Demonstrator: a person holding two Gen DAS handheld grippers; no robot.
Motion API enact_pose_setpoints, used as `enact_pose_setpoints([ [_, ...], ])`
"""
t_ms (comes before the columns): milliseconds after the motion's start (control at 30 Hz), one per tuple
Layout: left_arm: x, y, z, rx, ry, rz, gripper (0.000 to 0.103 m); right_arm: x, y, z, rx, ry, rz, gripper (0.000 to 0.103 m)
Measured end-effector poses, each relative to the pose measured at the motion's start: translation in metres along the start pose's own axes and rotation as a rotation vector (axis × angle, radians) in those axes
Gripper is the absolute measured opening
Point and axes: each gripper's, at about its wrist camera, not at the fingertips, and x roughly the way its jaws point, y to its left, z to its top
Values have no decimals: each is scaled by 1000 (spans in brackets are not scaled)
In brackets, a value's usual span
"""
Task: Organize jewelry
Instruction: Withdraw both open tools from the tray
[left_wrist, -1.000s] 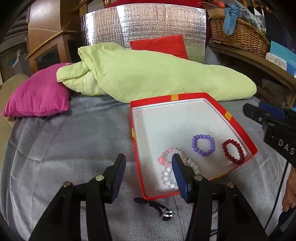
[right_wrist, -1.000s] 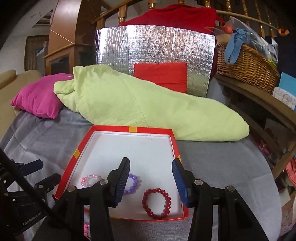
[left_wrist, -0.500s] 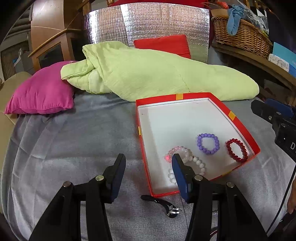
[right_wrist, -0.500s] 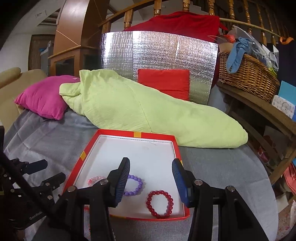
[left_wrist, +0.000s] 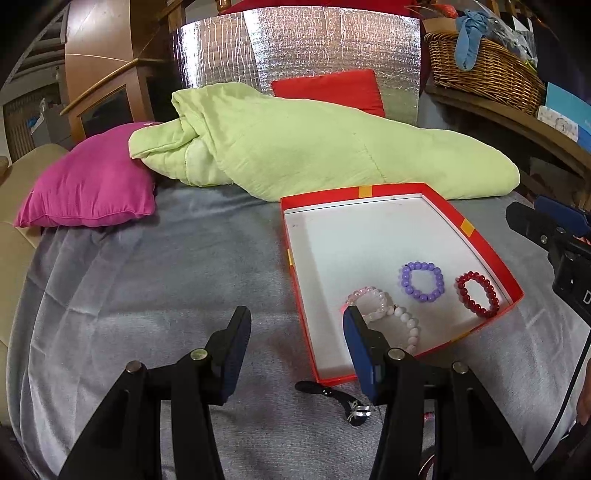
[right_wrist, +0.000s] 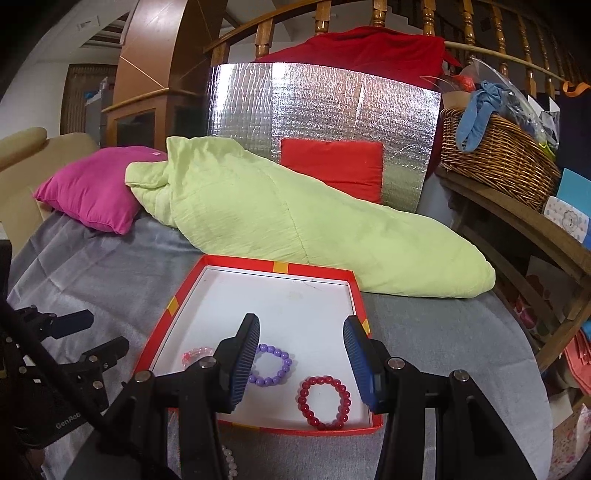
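A red box (left_wrist: 476, 236) with a white floor lies on the grey blanket. Inside it are a purple bead bracelet (left_wrist: 406, 275), a dark red one (left_wrist: 466, 297), a clear pink one (left_wrist: 365, 295) and a white one (left_wrist: 406, 321). My left gripper (left_wrist: 295, 317) hovers open over the box's near left corner, holding nothing. A black hair clip (left_wrist: 332, 395) lies on the blanket just in front of the box. My right gripper (right_wrist: 301, 325) hangs open above the box (right_wrist: 236, 262), over the purple bracelet (right_wrist: 286, 363) and the red bracelet (right_wrist: 306, 406), nothing between its fingers.
A light green quilt (left_wrist: 314, 147) lies behind the box, with a magenta pillow (left_wrist: 92, 192) to its left and a red cushion (left_wrist: 332, 88) against a silver foil panel. A wicker basket (right_wrist: 498, 155) stands on a wooden shelf at right. A few white beads (right_wrist: 229, 459) show on the blanket.
Both views have drifted slightly; the box sits a little further right in the left wrist view. Neither gripper has changed its opening or taken hold of anything.
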Motion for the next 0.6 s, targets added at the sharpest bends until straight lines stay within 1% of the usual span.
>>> enact_pose_setpoints([
  [233, -7, 15, -7, -23, 6, 22, 53, -8, 2, -6, -7, 7, 9, 51],
  [367, -10, 32, -15, -65, 29, 35, 53, -13, -5, -14, 20, 43, 63, 51],
  [433, -9, 40, -20, -92, 48, 37, 53, -15, -10, -19, 38, 74, 111, 51],
  [467, -8, 44, -22, -105, 59, 35, 53, -15, -14, -23, 50, 101, 156, 51],
  [500, -7, 48, -24, -115, 68, 30, 53, -15, -16, -26, 56, 114, 182, 51],
  [533, -6, 51, -26, -125, 79, 26, 53, -14, -18, -30, 65, 138, 223, 51],
  [600, -3, 57, -29, -148, 101, 12, 53, -8, -22, -41, 97, 216, 321, 51],
])
